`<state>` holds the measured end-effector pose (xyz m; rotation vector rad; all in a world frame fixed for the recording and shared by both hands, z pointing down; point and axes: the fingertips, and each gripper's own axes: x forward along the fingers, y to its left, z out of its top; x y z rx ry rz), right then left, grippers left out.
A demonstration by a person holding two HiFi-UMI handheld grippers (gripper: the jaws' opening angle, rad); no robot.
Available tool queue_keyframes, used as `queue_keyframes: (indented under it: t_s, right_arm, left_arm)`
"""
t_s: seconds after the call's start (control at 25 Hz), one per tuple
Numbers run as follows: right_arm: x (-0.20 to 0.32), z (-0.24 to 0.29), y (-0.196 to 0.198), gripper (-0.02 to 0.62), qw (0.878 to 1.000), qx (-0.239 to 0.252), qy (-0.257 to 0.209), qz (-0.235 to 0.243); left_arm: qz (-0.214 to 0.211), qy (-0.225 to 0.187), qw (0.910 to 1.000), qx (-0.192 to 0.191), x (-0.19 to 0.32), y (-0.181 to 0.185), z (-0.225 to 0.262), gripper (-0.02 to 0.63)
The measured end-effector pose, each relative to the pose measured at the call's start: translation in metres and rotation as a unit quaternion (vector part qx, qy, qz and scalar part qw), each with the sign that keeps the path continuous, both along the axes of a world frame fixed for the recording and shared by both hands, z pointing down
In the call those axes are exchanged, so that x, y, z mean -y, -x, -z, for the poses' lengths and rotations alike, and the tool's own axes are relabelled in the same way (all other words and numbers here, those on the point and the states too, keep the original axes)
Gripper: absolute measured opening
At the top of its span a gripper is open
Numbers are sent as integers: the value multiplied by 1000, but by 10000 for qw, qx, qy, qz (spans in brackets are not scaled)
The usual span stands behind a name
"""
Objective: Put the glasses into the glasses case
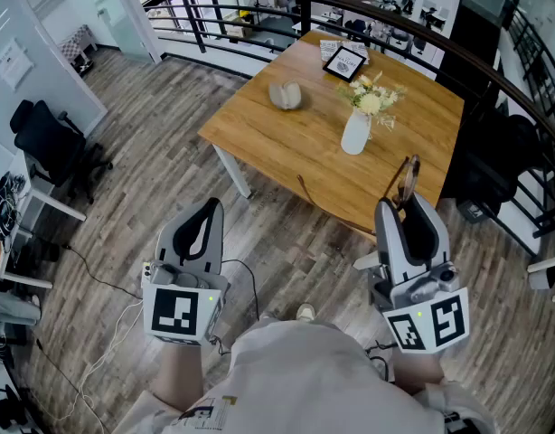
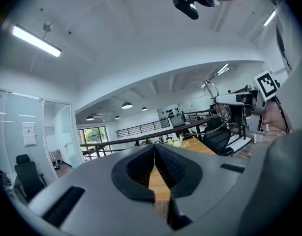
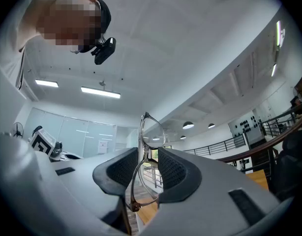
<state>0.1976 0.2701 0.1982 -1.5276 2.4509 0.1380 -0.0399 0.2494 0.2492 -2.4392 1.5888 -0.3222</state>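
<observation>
In the head view, clear-framed glasses [image 1: 409,177] stick up from my right gripper [image 1: 406,204], which is shut on them, off the near edge of the wooden table [image 1: 296,152]. In the right gripper view, the glasses [image 3: 151,136] stand on edge between the black pads [image 3: 173,170], one lens above the jaws. A pale grey glasses case [image 1: 286,95] lies on the far left part of the table, well away from both grippers. My left gripper [image 1: 208,208] is held over the floor left of the table, shut and empty; in its own view the gripper [image 2: 154,149] has jaws that meet at the tips.
A white vase of flowers [image 1: 356,132] stands mid-table, and a black picture frame [image 1: 344,62] lies at the far end. A dark curved railing [image 1: 440,39] runs behind the table. An office chair [image 1: 51,143] stands far left on the wood floor.
</observation>
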Motion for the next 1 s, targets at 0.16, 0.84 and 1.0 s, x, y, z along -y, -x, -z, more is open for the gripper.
queue_keyframes:
  t_s: [0.16, 0.84, 1.0]
  right_arm:
    - [1, -3, 0, 153, 9999, -135, -38, -58]
    - [10, -16, -15, 155, 9999, -47, 98, 19]
    - [15, -23, -17, 155, 9998, -18, 187, 95]
  left_arm:
    - [-6, 26, 10000, 26, 0, -1, -3, 18]
    - [53, 102, 9997, 214, 3, -20, -2, 18]
    - [117, -8, 9995, 305, 4, -17, -3, 18]
